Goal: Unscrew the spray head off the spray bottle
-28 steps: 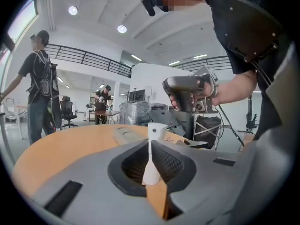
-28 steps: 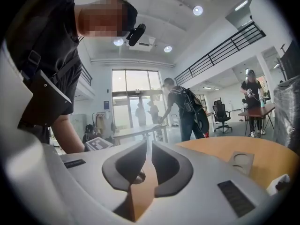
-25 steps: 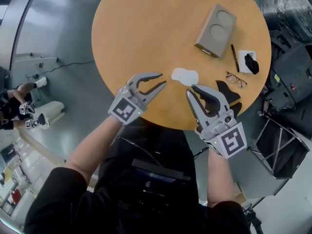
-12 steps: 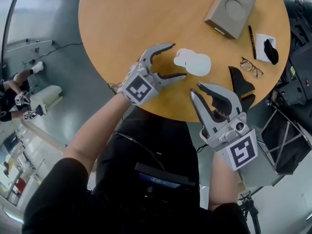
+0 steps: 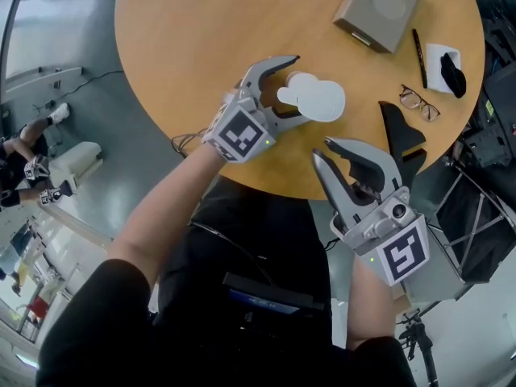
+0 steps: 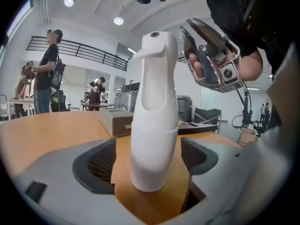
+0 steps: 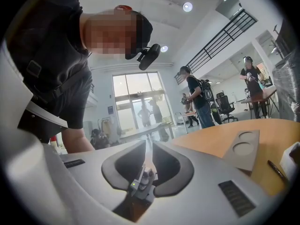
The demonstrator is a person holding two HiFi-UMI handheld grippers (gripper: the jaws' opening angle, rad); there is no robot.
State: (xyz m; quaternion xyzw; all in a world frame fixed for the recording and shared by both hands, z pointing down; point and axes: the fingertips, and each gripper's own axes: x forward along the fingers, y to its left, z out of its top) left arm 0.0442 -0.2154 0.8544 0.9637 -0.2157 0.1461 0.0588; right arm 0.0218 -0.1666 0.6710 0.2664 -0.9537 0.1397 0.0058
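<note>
- Left gripper (image 5: 300, 89) has come down to the desk (image 5: 201, 39), and its jaws have just spread wide either side of the spray bottle (image 5: 316, 101) without touching it.
- The bottle stands upright near the desk's near edge, spray head (image 6: 157, 46) on top, nozzle pointing left across my left jaws.
- Right gripper (image 5: 322, 149) hovers off that edge, farther away, jaws pressed together on nothing.

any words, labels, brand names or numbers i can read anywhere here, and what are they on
No readable text in any view.
spray bottle: plain white, no label showing.
grey box: no print visible.
marker cubes on the left tongs and right tongs: black-and-white square patterns, not letters.
white card: too small to tell whether it bears print.
</note>
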